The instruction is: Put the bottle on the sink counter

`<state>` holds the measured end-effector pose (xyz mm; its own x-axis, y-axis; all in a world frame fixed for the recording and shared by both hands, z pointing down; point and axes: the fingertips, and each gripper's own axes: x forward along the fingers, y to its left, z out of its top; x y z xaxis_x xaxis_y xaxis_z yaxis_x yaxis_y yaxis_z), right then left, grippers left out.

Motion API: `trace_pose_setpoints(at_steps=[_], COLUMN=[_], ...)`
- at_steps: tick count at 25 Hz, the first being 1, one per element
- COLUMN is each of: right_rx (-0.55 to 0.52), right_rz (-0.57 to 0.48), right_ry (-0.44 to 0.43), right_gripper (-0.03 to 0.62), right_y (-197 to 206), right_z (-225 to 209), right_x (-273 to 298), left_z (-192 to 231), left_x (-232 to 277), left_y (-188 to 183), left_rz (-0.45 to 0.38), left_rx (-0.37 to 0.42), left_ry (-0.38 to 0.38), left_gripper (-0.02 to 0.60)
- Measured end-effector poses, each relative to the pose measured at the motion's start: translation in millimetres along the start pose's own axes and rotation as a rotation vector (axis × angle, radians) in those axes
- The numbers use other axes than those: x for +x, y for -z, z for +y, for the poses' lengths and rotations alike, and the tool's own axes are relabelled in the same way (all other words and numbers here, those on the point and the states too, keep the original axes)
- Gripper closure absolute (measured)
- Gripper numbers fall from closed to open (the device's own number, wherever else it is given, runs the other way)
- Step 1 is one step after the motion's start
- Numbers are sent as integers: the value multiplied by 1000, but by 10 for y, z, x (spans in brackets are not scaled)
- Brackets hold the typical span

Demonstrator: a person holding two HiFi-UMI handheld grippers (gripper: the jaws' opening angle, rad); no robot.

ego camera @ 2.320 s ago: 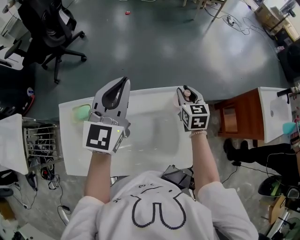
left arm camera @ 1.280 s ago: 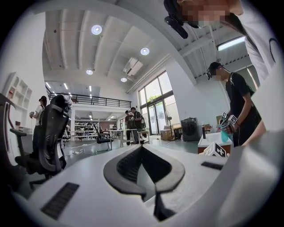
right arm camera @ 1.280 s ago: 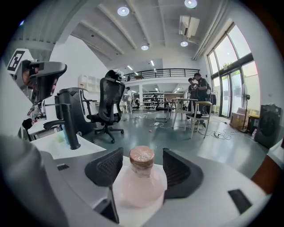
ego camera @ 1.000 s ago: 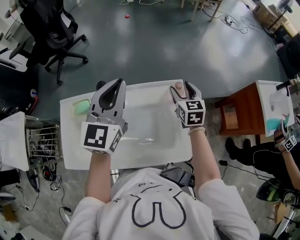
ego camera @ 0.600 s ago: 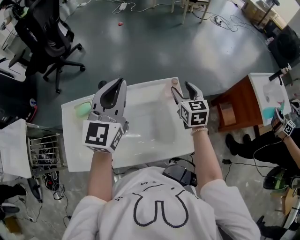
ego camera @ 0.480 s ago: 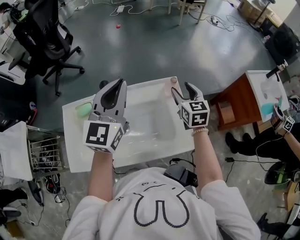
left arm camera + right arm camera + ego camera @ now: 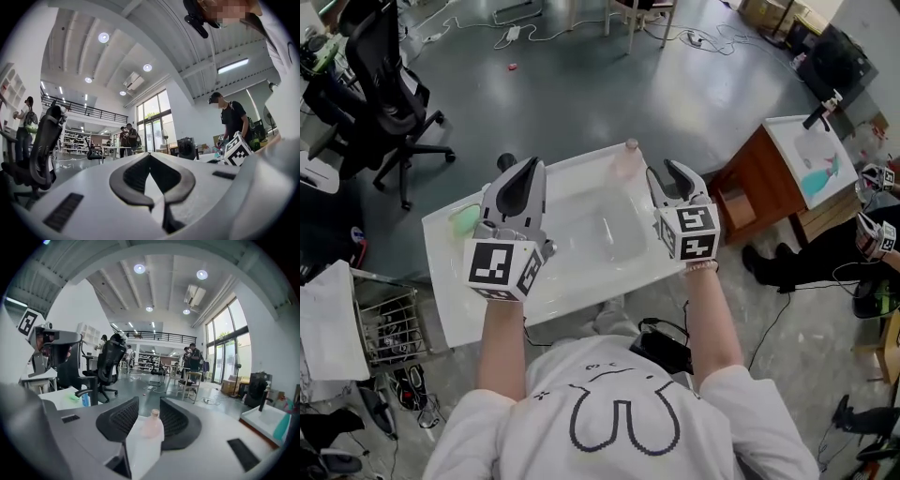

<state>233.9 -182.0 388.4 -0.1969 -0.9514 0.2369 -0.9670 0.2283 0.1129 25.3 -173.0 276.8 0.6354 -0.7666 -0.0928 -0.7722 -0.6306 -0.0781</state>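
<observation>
- Reaching forward again is your main hazard. The bottle [image 7: 626,161] stands upright on the counter [image 7: 572,277] at its far edge, close to the far right corner, so the task looks done as things lie.
- Your right gripper [image 7: 664,171] hangs near the bottle. Its jaws are partly apart and have just been closing, with nothing between them. The bottle stands beyond the tips, clear of both pads. Any push forward from here would strike it, and that close to the far edge it could go over onto the floor [image 7: 609,84].
- The bottle looks tall, narrow and light, so I judge that even a light sideways knock could topple it. It would then fall either off the far edge or into the basin [image 7: 600,230] just beside it.
- In the right gripper view the bottle lines up exactly in the gap between the jaws. Do not take that for a grip, because nothing is held.
- Your left gripper [image 7: 532,165] has its jaws clenched together on nothing, over the left part of the counter and well apart from the bottle. It poses little risk there. A careless sweep toward the right edge would cross the basin and reach the bottle, and one toward the left edge would catch the green pad [image 7: 466,218].
</observation>
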Motion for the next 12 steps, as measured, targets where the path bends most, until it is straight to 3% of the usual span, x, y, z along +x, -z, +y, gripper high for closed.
trace_pose_setpoints(at_steps=[7, 12], right_rx=[-17, 49], right_rz=[-77, -99], right_ry=[82, 105], right_gripper=[557, 565], right_y=[-368, -480], right_z=[194, 300], right_x=[-633, -1019], left_z=[-82, -162], left_x=[-270, -413], left_y=[-126, -228], left_rz=[-33, -53], left_rx=[-7, 2], left_ry=[27, 49], left_gripper=[572, 572])
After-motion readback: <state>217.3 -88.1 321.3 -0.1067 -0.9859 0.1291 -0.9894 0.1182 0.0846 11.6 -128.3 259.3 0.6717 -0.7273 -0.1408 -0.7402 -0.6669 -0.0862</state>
